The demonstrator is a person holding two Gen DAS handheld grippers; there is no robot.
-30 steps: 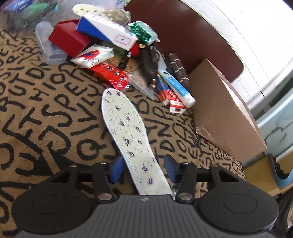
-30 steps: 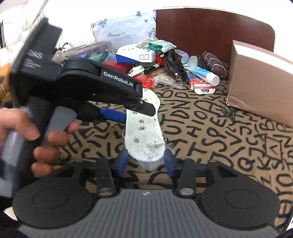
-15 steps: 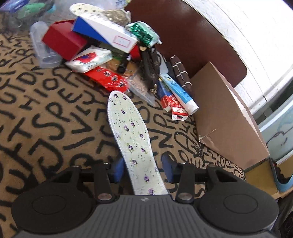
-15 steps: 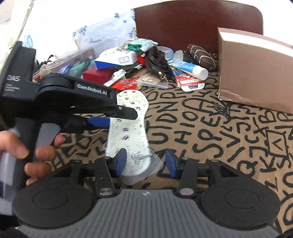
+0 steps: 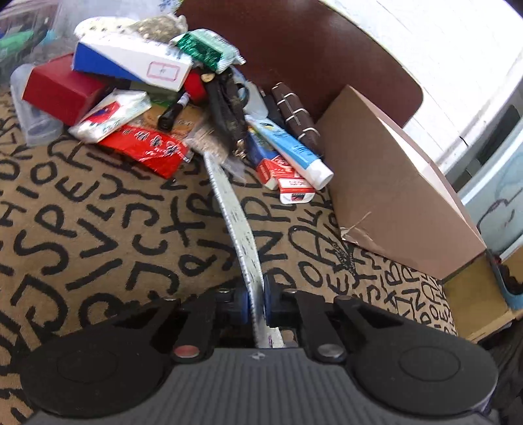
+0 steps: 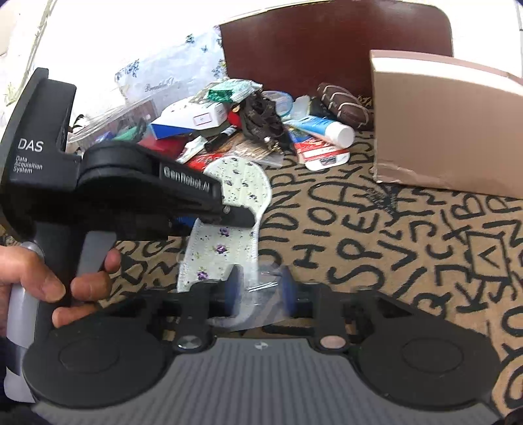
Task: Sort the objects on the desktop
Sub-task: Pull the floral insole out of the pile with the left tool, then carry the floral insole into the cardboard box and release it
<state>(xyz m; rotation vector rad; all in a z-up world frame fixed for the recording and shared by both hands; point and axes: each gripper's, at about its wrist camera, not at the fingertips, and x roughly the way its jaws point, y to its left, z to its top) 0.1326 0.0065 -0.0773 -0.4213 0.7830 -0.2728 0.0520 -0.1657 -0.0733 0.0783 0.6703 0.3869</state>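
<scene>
Left wrist view showed the left tongs (image 5: 254, 302) clamped on the insole (image 5: 240, 229); right tongs (image 6: 260, 291) gaped around its clear wrapper (image 6: 261, 314).

Left tool (image 6: 228, 215) grips the floral insole (image 6: 228, 235); right tool (image 6: 260, 289) straddles its clear wrapper (image 6: 258, 314).

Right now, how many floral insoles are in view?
2. One insole is clamped in the left gripper. A second insole lies at the back, behind the blue-and-white box, partly hidden. More may lie buried under the clutter.
</scene>
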